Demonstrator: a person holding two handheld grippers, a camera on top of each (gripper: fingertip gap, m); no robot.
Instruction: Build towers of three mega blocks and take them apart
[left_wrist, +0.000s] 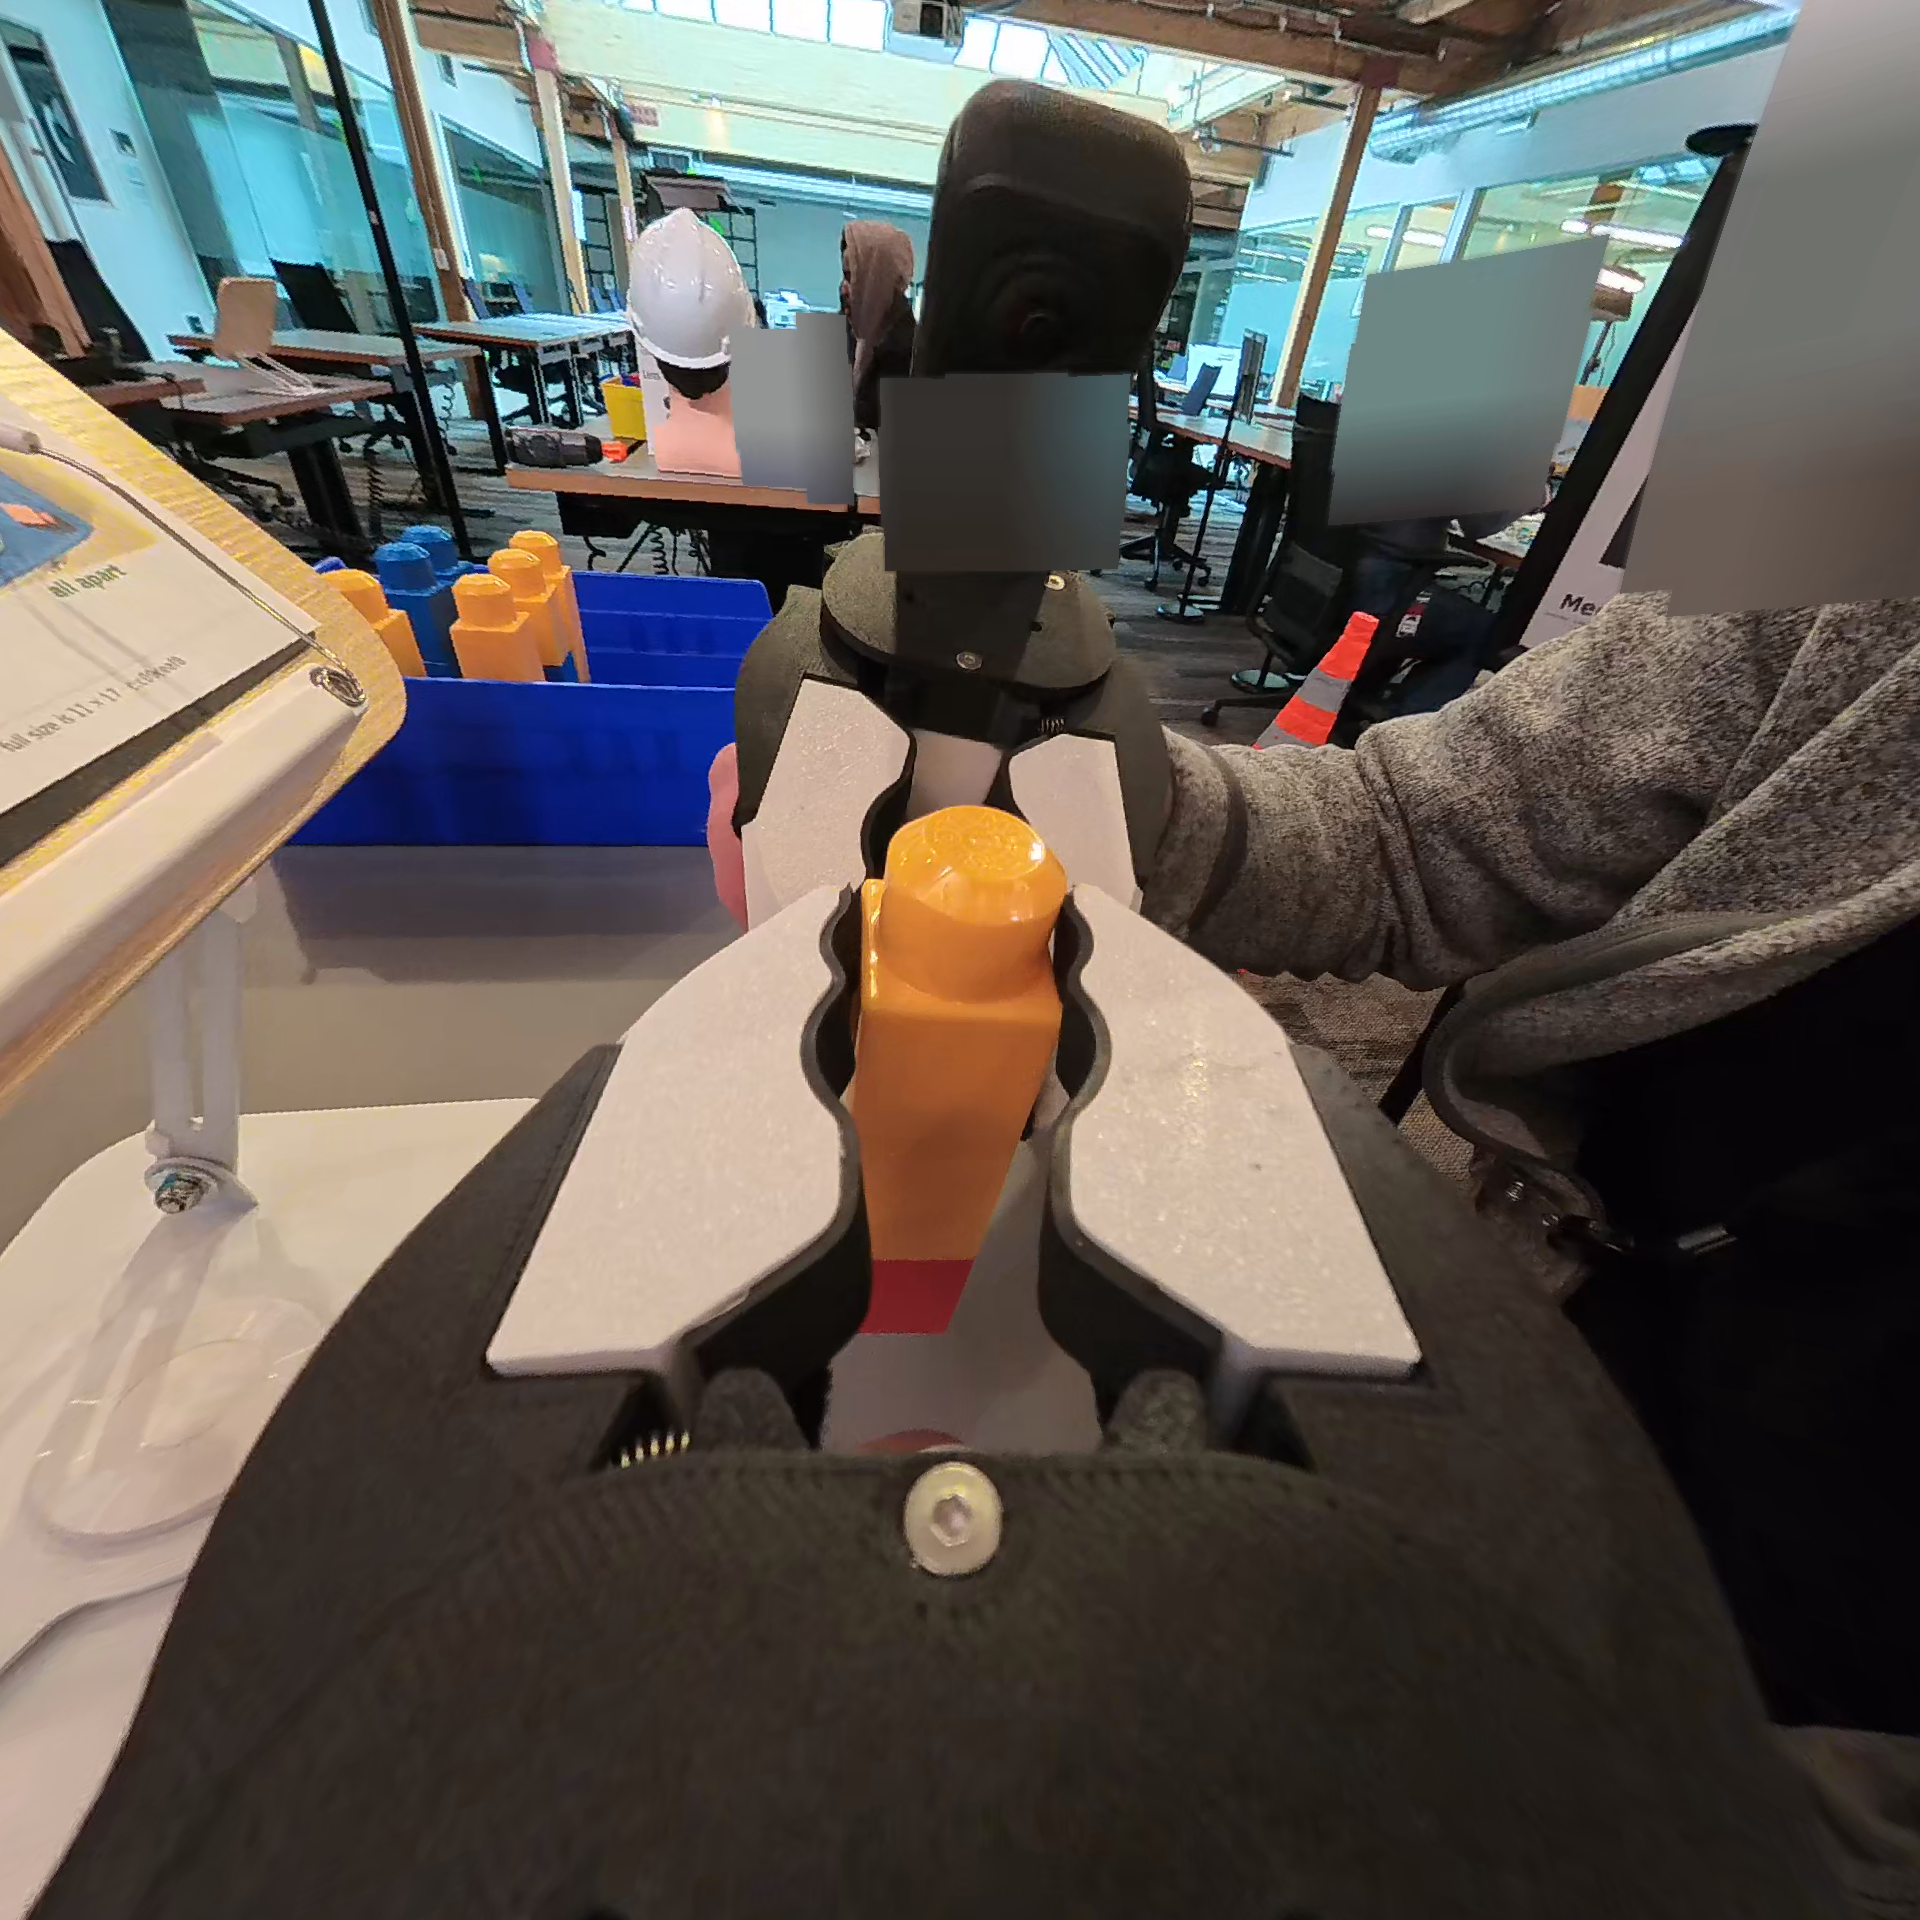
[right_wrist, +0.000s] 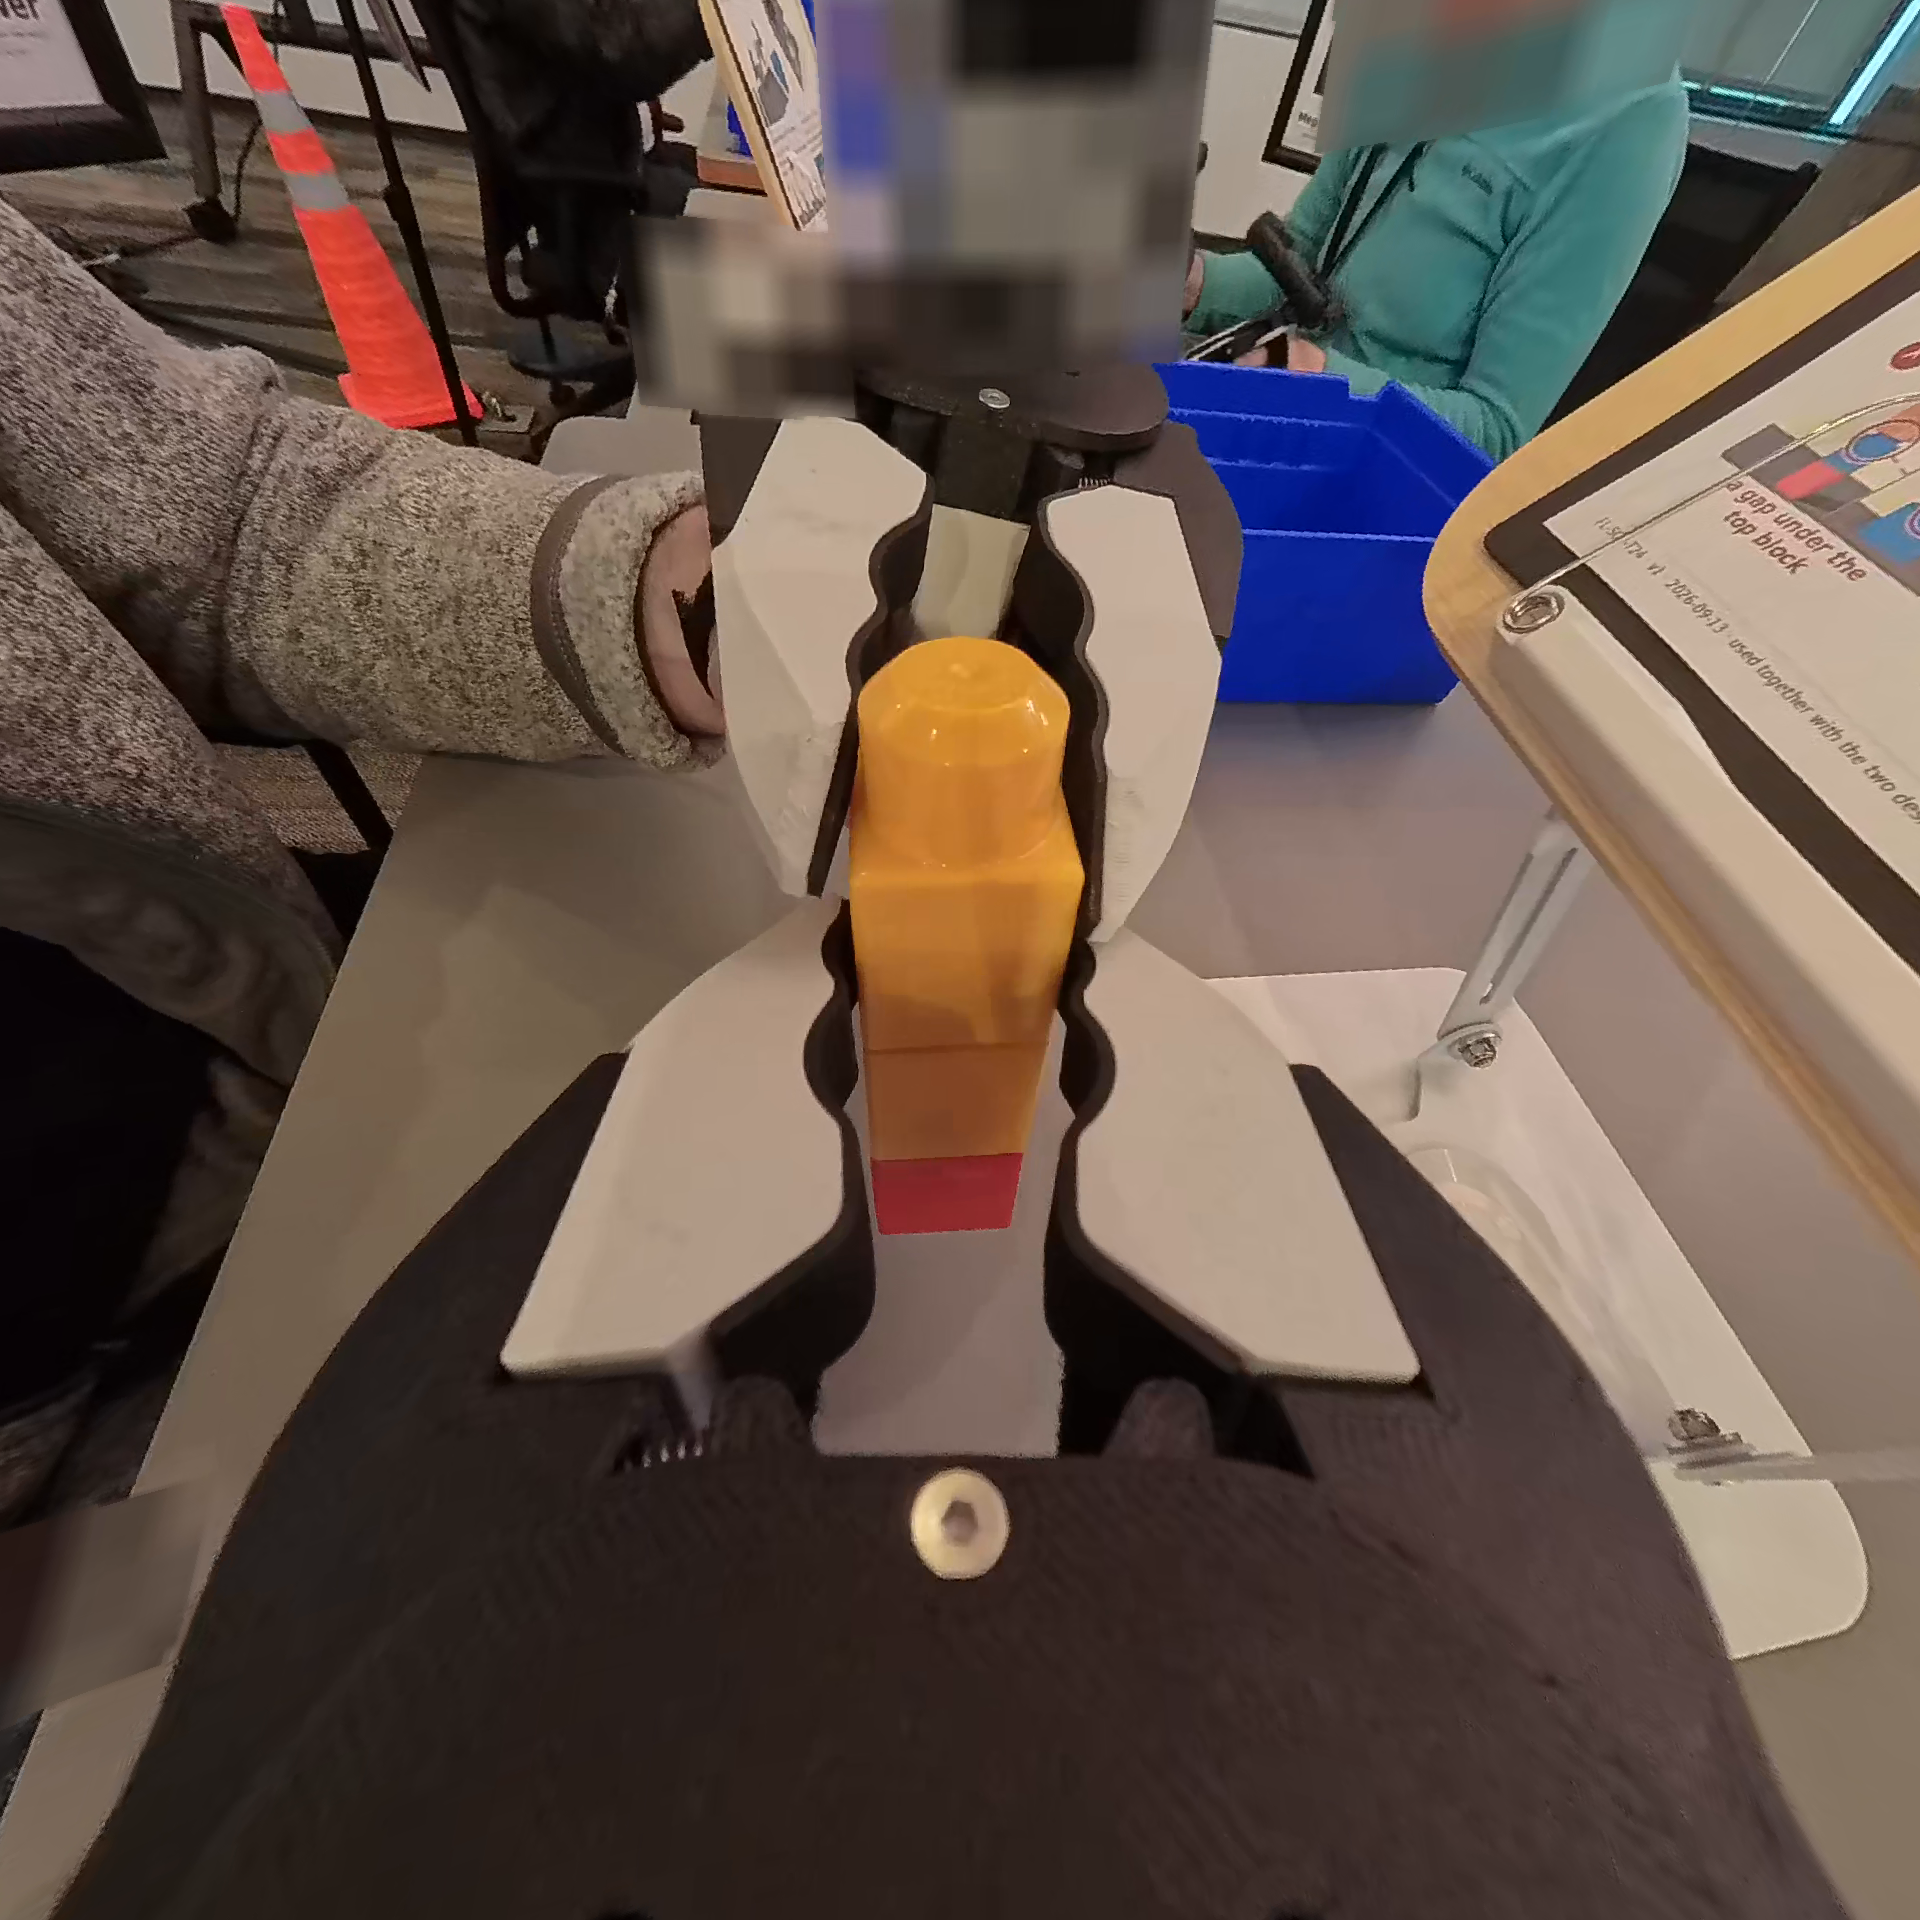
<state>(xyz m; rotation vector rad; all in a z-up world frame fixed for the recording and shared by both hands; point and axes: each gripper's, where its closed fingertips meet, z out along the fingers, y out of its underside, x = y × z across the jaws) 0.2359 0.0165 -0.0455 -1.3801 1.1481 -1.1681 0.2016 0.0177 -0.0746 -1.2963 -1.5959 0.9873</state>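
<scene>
One tower of glossy plastic mega blocks (right_wrist: 961, 935) stands on the grey counter (right_wrist: 499, 987): 2 orange over 1 red. Left tool (left_wrist: 956, 997) and right tool (right_wrist: 961, 997), facing each other, both clamp its orange part, pads pressing. Blue plastic bin (left_wrist: 540, 769) holds approx. 4 orange, 2 blue blocks. 2 angled instruction boards w/ clips. Open-plan office; 1 orange traffic cone (left_wrist: 1325, 686).

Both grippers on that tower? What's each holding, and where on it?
Both clamp the same tower: the left gripper on the top orange block; the right gripper, from the opposite side, lower, about the orange blocks' seam. Red block ungripped.
</scene>
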